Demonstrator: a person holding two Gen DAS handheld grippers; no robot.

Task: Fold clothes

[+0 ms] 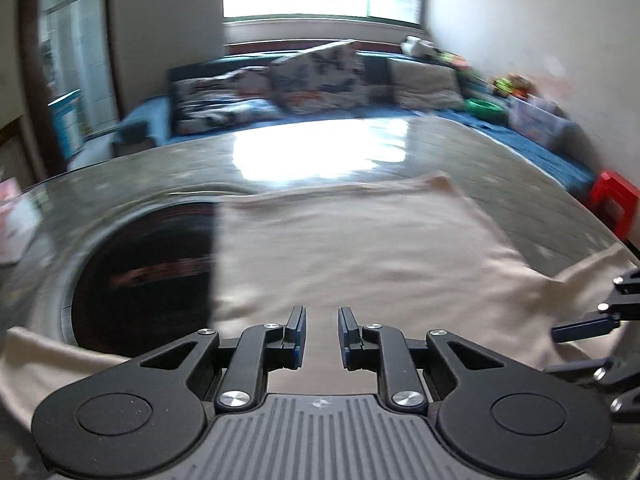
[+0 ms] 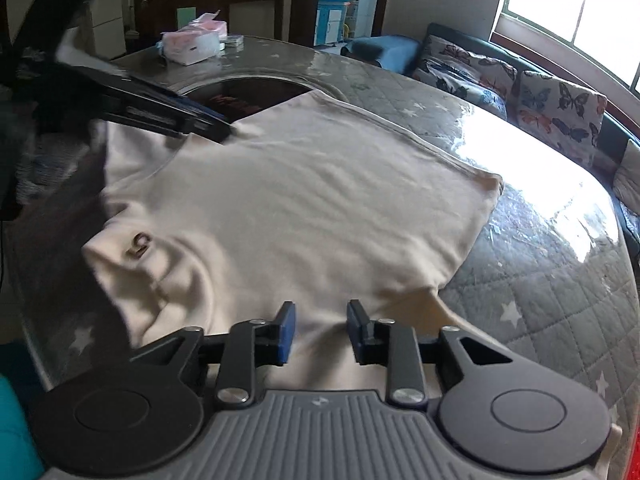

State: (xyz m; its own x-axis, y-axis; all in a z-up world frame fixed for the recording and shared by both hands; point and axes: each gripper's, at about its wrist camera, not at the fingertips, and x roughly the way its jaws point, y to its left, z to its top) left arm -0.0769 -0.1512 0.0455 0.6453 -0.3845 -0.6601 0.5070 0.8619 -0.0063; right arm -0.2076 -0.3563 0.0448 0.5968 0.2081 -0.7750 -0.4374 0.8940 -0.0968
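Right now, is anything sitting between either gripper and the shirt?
Nothing visible. The right gripper hangs open directly over the shirt, with only cloth showing between its fingers. The left gripper is open over the same shirt too. The tissue pack sits far across the table, clear of both.

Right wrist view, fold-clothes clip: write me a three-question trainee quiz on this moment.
1. True or false: the cream shirt lies spread on the table.
2. What sits at the table's far edge? A) tissue pack B) kettle C) shoe
3. Fill in: the right gripper has its jaws ____, with nothing pinched.

Key: 1 true. 2 A, the tissue pack. 3 open.
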